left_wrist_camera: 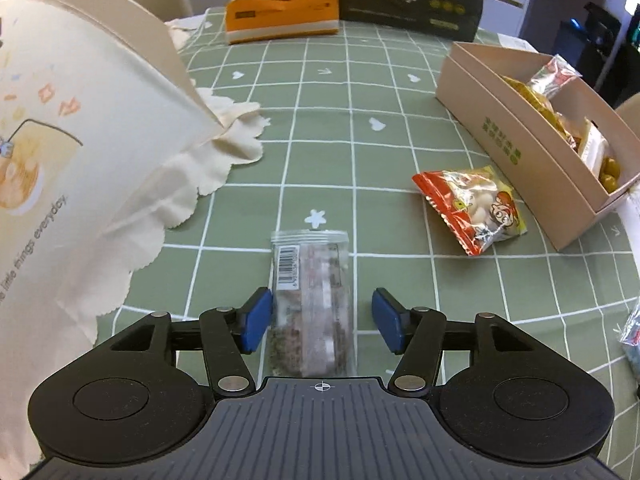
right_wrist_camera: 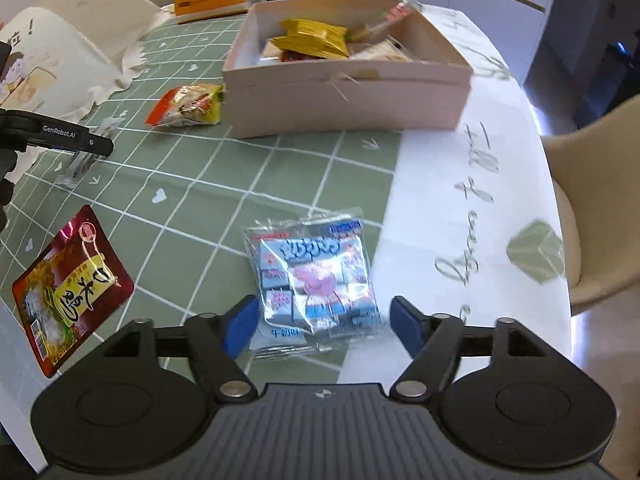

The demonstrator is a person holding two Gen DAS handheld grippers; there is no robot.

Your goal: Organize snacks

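Two small packets lie between spread jaws, one per gripper, and neither is gripped. On the left, the clear barcode sachet lies flat on the green checked counter; the left gripper straddles its near half, left pad about touching an edge, right pad apart, so it is released. On the right, the blue cartoon candy pack sits at the cloth's near edge with the right gripper unclenched around its near end, both pads clear. Both look light, thin and crinkly, with slick film that would likely slide or buckle; pinching across the filled middle rather than a sealed edge seems safest. Farther off, the pink box already holds snacks, and the red-yellow packet lies just beside it.
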